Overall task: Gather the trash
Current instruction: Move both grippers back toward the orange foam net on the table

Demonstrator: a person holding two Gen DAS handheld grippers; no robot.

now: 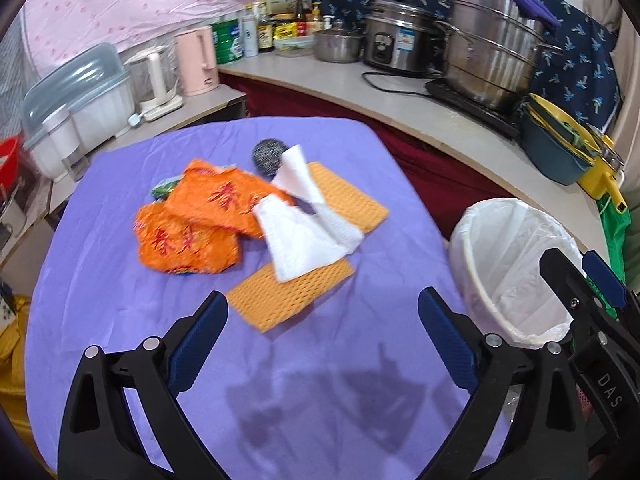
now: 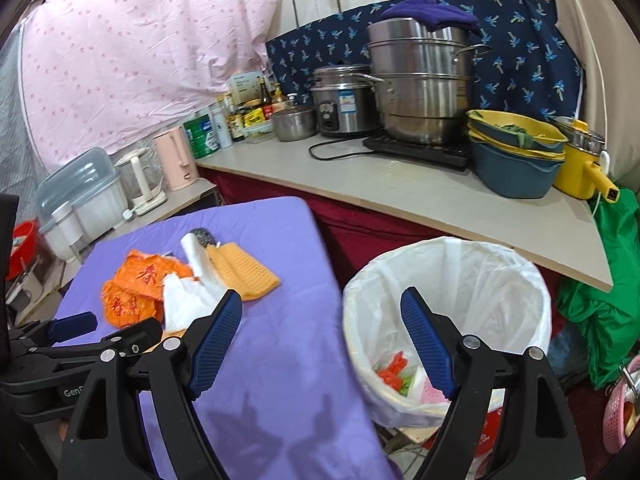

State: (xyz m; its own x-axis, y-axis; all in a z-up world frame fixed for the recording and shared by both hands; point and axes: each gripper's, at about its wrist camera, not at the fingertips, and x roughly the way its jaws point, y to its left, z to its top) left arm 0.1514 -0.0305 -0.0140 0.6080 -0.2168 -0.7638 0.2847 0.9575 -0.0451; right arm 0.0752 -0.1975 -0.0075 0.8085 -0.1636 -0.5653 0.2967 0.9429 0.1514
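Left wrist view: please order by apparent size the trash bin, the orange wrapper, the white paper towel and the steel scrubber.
1. Trash bin, though it is nearest the camera, which enlarges it.
2. Orange wrapper and white paper towel look about alike; I would not rank them.
3. Steel scrubber, clearly smallest, partly hidden by the towel.

Matt purple cloth [image 1: 120,300], glossy steel pot [image 1: 492,52]
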